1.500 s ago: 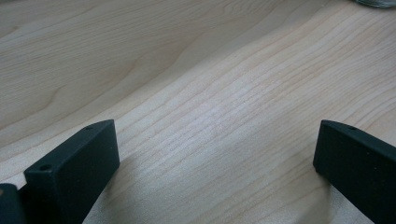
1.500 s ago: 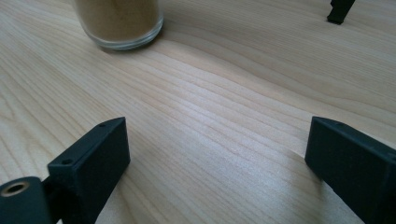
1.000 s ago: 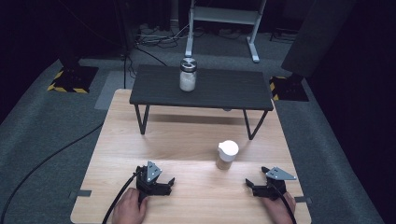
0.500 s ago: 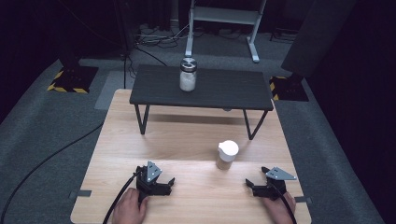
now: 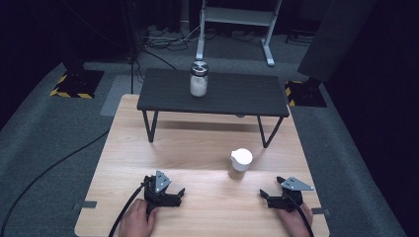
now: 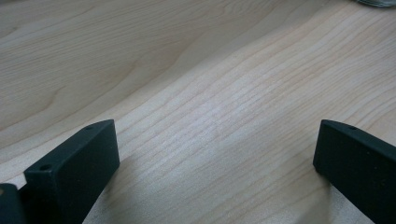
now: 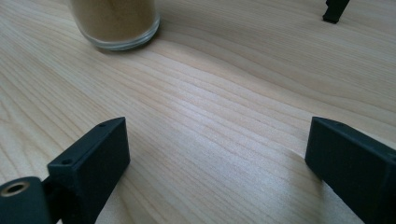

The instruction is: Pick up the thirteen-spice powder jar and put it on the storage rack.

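Black low table stood at 12 o'clock on wooden tabletop; lidded jar of white stuff upright on it. Grey carpet around.

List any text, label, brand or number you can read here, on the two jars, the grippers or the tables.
No readable text anywhere.
Glass jar with white lid on the wooden table: no label seen.
Glass jar with metal lid on the black raised shelf: no label readable, too small to tell.
Left gripper and right gripper: plain black jaws, no markings.
Yellow-black striped floor plates: hazard stripes, no words.
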